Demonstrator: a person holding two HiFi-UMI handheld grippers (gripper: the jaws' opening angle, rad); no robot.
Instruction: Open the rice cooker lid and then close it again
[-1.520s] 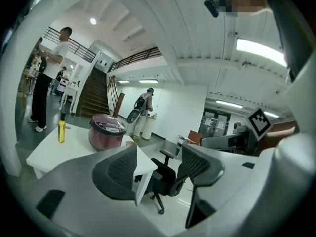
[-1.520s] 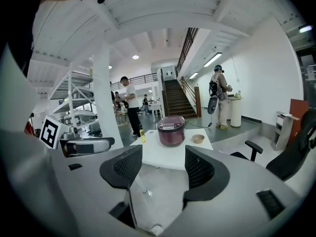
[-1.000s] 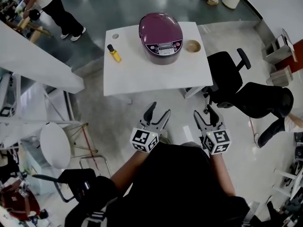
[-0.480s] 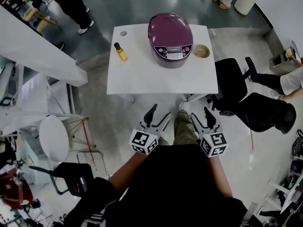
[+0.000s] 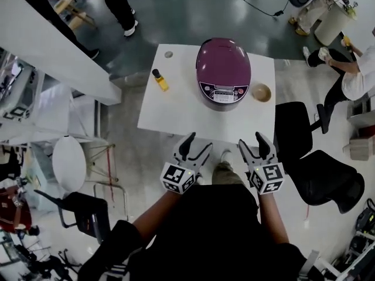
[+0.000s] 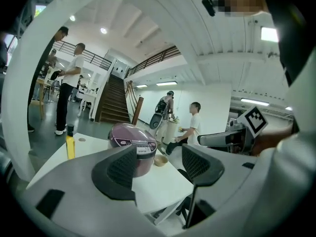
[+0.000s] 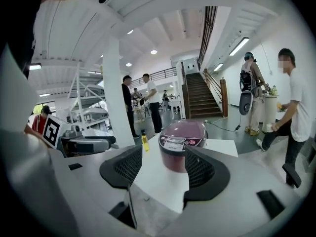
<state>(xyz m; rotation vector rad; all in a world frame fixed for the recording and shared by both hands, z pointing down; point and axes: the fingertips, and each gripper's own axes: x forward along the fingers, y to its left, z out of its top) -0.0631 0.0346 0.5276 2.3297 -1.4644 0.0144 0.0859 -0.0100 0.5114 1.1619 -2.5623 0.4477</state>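
Now: rice cooker [image 5: 223,70] closed on table [image 5: 176,104] | my left gripper [image 5: 197,143], right gripper [image 5: 252,141] spread, empty | lid likely stiff, slick; I'd press its front latch.

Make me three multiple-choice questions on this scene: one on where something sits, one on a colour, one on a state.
1. In the head view, the bowl sits where from the cooker?
A. left
B. right
C. on top
2. The bottle is
A. yellow
B. blue
C. red
3. The lid is
A. raised
B. shut
C. off
Answers: 1 B, the bowl stands at the cooker's right side; 2 A, the bottle's body is yellow under a dark cap; 3 B, the lid lies flat on the cooker.
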